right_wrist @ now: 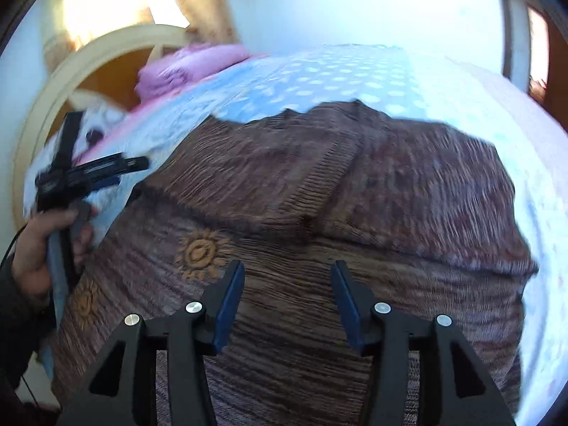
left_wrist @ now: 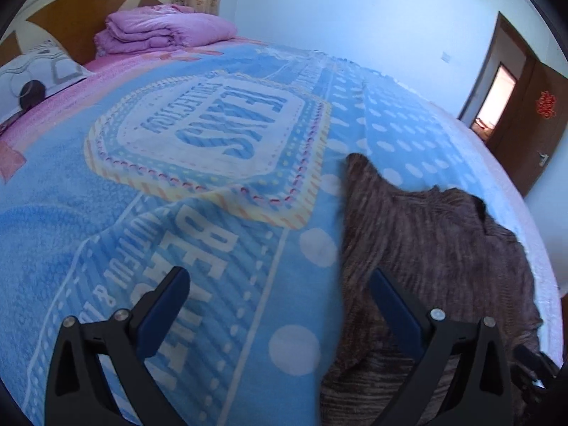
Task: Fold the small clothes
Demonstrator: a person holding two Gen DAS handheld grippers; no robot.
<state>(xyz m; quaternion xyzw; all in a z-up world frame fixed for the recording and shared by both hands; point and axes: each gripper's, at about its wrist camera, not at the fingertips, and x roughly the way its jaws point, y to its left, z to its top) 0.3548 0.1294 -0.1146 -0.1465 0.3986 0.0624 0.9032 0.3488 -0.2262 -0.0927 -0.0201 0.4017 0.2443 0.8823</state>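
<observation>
both claws (left_wrist: 280, 291) (right_wrist: 288, 284) agape, brown garment (right_wrist: 319, 213) spread flat, orientation unclear

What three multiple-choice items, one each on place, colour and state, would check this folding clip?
1. Where does the brown garment lie?
A. On the blue blanket
B. On the floor
C. On the pillow

2. What colour is the folded quilt by the headboard?
A. Green
B. Purple-pink
C. White

3. How does the right claw stand?
A. Shut on the garment
B. Shut and empty
C. Open above the garment

Answers:
1. A: blue dotted blanket shows around the garment's edges in both views.
2. B: the quilt at the head of the bed is purple-pink.
3. C: its two fingers stand apart with garment fabric visible between them, nothing pinched. The left claw is open too.
</observation>
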